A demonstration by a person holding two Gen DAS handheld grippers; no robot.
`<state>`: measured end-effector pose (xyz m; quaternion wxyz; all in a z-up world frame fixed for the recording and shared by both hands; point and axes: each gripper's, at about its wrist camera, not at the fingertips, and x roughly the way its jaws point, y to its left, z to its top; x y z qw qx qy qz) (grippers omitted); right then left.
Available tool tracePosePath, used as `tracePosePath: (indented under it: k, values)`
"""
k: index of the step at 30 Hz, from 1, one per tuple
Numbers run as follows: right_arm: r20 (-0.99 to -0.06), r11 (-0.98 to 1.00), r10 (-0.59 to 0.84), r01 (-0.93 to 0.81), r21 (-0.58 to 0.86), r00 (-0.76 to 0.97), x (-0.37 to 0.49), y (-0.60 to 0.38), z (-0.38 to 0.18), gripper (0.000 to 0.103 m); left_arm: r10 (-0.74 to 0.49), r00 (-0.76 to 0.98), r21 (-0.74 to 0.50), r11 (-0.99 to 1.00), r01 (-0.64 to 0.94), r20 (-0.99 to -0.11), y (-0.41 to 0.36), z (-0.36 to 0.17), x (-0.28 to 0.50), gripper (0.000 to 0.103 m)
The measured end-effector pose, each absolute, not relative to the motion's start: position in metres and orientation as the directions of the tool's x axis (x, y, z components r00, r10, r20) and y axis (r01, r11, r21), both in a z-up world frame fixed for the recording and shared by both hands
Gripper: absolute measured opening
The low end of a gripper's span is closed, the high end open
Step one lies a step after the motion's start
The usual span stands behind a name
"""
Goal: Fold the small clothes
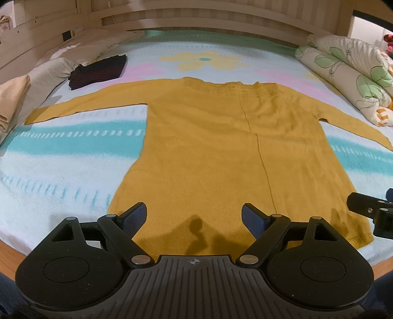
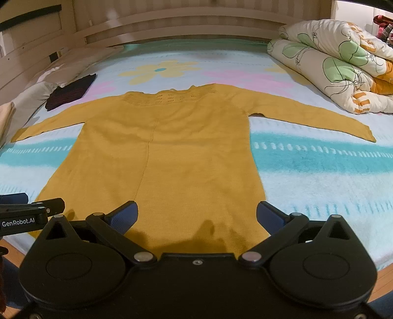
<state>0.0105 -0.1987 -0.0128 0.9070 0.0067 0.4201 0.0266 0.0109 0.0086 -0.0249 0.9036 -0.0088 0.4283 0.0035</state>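
A mustard-yellow knit sweater lies flat on the bed, sleeves spread to both sides, hem toward me; it also shows in the right wrist view. My left gripper is open and empty, hovering over the hem's left part. My right gripper is open and empty over the hem's right part. The right gripper's side shows at the right edge of the left wrist view; the left gripper's side shows at the left edge of the right wrist view.
A folded dark garment lies at the back left on the flowered blanket. A rolled floral quilt lies at the back right. Pillows line the left side. A wooden headboard stands behind.
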Motion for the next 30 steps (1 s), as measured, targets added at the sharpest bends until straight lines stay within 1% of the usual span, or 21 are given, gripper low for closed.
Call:
tracePosePath:
  k: [27, 30]
  values:
    - [-0.768, 0.997, 0.064, -0.064, 0.03, 0.637, 0.0097, -0.1911, -0.0143, 0.102, -0.007, 0.62, -0.02, 1.0, -0.014, -0.785, 0.005, -0.0268, 0.0126, 0.084]
    - [-0.769, 0.997, 0.071, -0.067, 0.037, 0.636, 0.01, -0.1909, -0.0145, 0.102, -0.007, 0.617, -0.019, 1.0, -0.013, -0.787, 0.005, -0.0276, 0.0127, 0.081]
